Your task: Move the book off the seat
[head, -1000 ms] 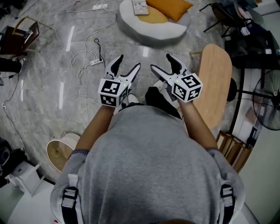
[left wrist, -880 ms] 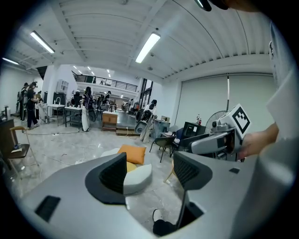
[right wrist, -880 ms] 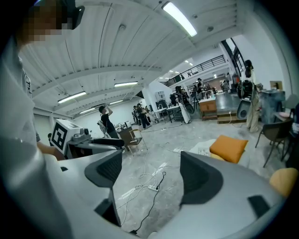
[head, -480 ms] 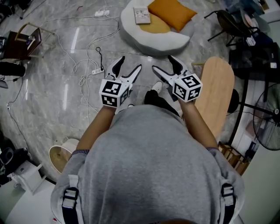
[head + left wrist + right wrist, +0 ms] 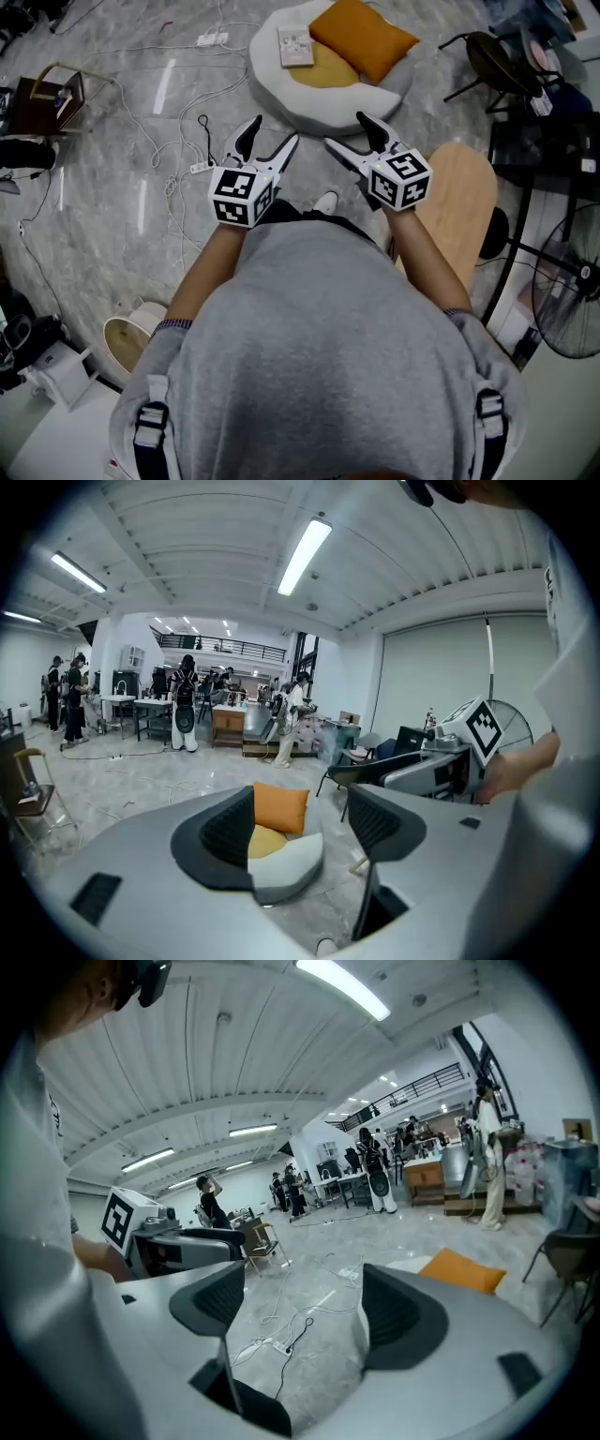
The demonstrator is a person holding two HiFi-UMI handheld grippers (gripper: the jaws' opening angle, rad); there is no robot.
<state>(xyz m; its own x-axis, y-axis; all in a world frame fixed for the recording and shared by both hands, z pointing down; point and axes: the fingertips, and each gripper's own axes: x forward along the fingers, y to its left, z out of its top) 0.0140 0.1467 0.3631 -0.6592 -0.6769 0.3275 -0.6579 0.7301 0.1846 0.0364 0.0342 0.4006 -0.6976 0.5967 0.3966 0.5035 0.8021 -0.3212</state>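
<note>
White floor seat [image 5: 300, 108] looks closer now as the person walks up. The book [image 5: 296, 45] sits on it beside the orange cushion [image 5: 364, 36]. Left gripper [image 5: 275, 131] and right gripper [image 5: 346, 129] fingers are spread, empty, nothing grabbed yet.

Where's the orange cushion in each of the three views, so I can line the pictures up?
Head view: the orange cushion lies top centre on the white seat, right of the book.
Left gripper view: the cushion sits centre, between the two jaws, on the seat.
Right gripper view: right of centre, just beyond the right-hand jaw.
Shared landmark: the white seat under the cushion.
</note>
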